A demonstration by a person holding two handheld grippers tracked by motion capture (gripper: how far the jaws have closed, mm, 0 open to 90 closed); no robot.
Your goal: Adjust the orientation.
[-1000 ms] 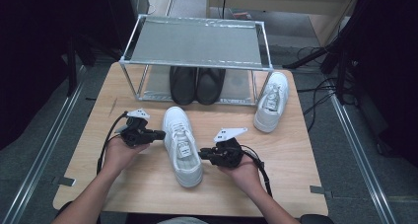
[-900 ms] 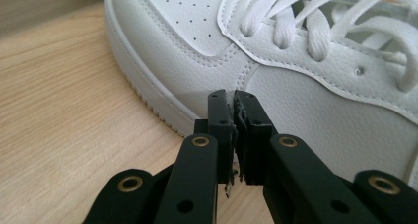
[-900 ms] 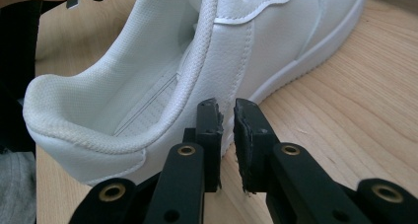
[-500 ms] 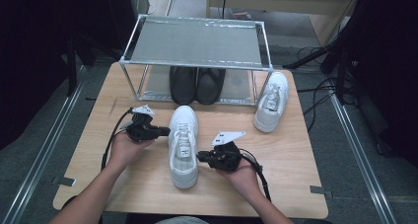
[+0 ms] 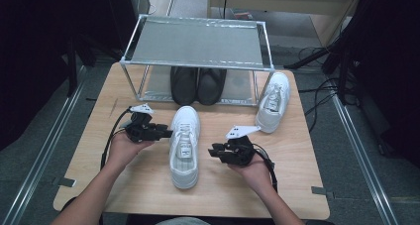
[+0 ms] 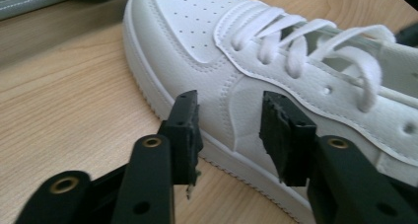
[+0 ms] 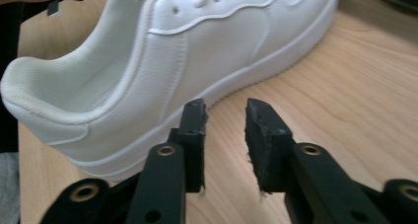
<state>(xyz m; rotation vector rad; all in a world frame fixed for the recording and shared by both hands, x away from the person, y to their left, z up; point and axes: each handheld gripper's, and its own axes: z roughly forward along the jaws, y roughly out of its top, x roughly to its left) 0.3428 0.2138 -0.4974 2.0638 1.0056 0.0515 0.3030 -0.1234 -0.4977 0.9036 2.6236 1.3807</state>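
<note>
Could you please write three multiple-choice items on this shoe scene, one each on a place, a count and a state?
1. Where do the black shoes stand?
A. under the metal rack
B. on top of the rack
C. beside the right gripper

2. How many white shoes lie on the table?
A. one
B. two
C. three

3. How does the left gripper stand to the near white shoe?
A. clamped on its laces
B. open beside its side
C. shut, far from it

Answers:
1 A: they sit beneath the rack's shelf.
2 B: the near one lies between the grippers, the other white shoe by the rack's right leg.
3 B: its fingers stand apart, nothing pressed between them.
</note>
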